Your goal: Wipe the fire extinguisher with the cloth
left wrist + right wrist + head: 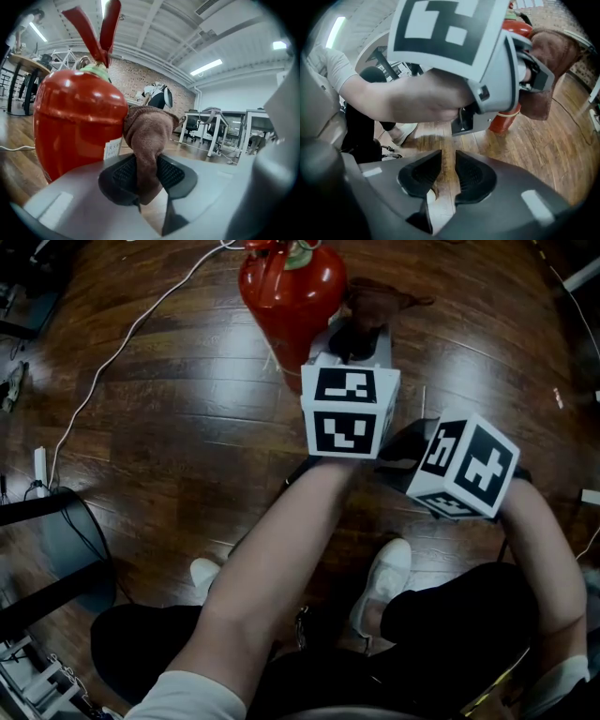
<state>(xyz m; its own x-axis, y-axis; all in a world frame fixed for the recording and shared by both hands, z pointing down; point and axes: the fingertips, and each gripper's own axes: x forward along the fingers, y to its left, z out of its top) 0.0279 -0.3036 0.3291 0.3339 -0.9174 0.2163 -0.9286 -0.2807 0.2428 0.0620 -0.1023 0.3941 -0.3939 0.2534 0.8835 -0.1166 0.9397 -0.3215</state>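
Fire extinguisher [291, 292] stands upright on the floor [169, 427]. Left gripper [147, 171]: fingers clamped on the brown cloth [149, 129], which touches the cylinder's side. Right gripper [444, 173]: fingers narrowly apart, empty, set back. Wiping appears under way; next move calls for rubbing along the body.

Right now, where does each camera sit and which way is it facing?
Head view: on the head, facing steeply down at fire extinguisher, floor; forearms, legs, shoes show.
Left gripper view: on left gripper, facing the fire extinguisher; jaws clamp cloth.
Right gripper view: on right gripper, jaws slightly apart, empty, facing left gripper and hand.
Shared: all three show fire extinguisher and cloth.
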